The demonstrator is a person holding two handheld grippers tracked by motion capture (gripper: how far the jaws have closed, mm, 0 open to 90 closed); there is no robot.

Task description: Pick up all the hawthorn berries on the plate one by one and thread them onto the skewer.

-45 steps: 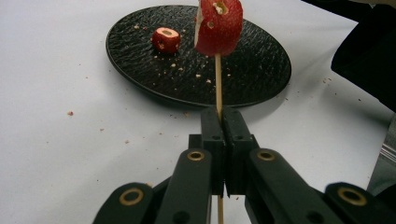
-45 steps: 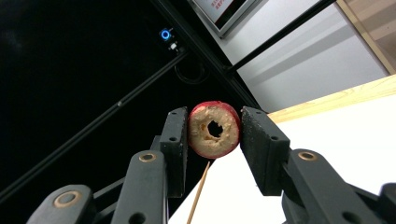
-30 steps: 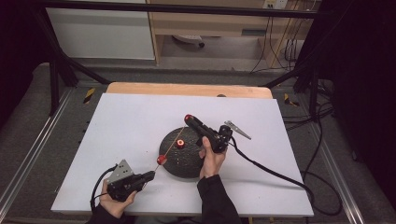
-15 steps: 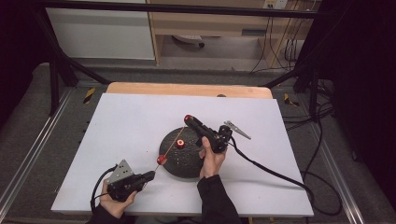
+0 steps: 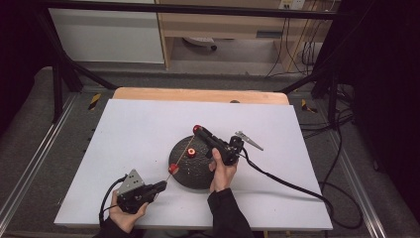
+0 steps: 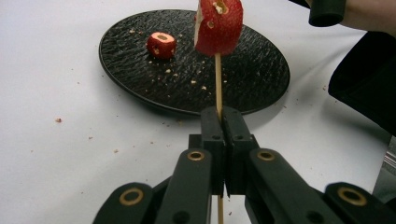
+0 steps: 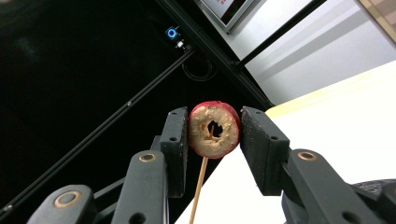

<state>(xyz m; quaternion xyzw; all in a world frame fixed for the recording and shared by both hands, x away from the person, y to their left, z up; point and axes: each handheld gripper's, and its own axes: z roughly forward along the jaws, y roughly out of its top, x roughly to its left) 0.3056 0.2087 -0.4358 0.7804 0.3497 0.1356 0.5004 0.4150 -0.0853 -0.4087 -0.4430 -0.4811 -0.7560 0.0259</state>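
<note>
Between the left gripper's [image 6: 219, 140] closed jaws sits the skewer's [image 6: 217, 79] lower end, its long axis running straight ahead to the red fruit ring [image 7: 214, 129], which the right gripper [image 7: 214, 140] clasps above the black plate [image 5: 184, 174].

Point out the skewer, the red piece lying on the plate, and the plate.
skewer [image 6: 218, 79], left gripper view, bare shaft above the tool.
red piece [image 6: 161, 45], left gripper view, its cut top.
plate [image 6: 261, 81], left gripper view, bare surface near the right rim.
</note>
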